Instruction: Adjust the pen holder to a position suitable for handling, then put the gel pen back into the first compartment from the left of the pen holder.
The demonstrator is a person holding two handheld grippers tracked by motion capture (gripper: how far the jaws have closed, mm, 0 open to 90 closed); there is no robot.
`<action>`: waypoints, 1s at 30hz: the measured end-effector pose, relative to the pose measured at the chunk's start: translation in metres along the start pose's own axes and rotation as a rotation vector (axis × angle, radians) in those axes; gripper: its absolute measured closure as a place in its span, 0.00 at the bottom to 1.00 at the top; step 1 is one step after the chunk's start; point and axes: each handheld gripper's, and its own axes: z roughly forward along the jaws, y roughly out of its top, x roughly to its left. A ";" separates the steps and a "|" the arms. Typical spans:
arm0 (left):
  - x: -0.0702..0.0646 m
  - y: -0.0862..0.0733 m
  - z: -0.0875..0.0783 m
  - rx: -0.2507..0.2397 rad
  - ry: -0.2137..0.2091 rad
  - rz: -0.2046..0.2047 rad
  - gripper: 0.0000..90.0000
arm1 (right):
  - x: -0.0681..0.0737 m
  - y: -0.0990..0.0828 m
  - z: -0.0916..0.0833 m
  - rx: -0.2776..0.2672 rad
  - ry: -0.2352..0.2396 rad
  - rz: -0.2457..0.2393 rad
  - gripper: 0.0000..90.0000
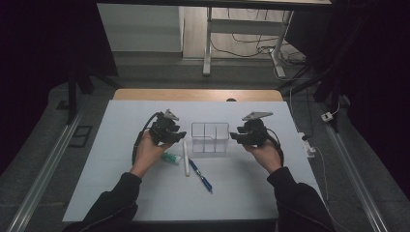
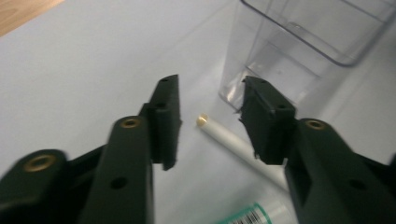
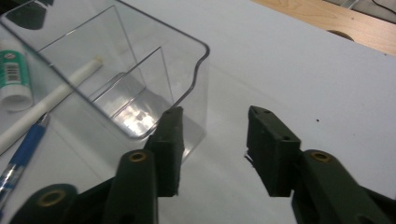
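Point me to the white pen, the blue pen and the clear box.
white pen (image 1: pixel 185 157), high view, middle of its barrel
blue pen (image 1: pixel 200 176), high view, middle of its barrel
clear box (image 3: pixel 198 44), right gripper view, rim at its near corner

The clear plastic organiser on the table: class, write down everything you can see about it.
The clear plastic organiser is a transparent, rigid-looking box with rounded corners, an open top and thin inner dividers forming compartments, which look empty. It stands upright on the white table cover, midway between the two hand-held grippers. A white pen lies just off its left front corner, with a blue pen beside that. The right hand-held gripper hovers open by one corner; neither gripper touches it.
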 end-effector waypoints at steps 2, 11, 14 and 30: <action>-0.003 -0.005 -0.007 -0.010 -0.007 0.006 0.53 | 0.003 -0.002 -0.005 0.001 0.010 0.004 0.53; -0.017 -0.029 -0.034 -0.032 -0.064 0.014 0.32 | 0.021 -0.007 -0.024 -0.033 0.040 -0.027 0.37; -0.020 -0.035 -0.045 -0.054 -0.080 -0.001 0.25 | 0.027 -0.008 -0.030 -0.041 0.056 -0.038 0.32; -0.036 -0.067 -0.087 -0.131 -0.097 -0.020 0.06 | 0.049 -0.017 -0.032 0.022 0.091 -0.079 0.01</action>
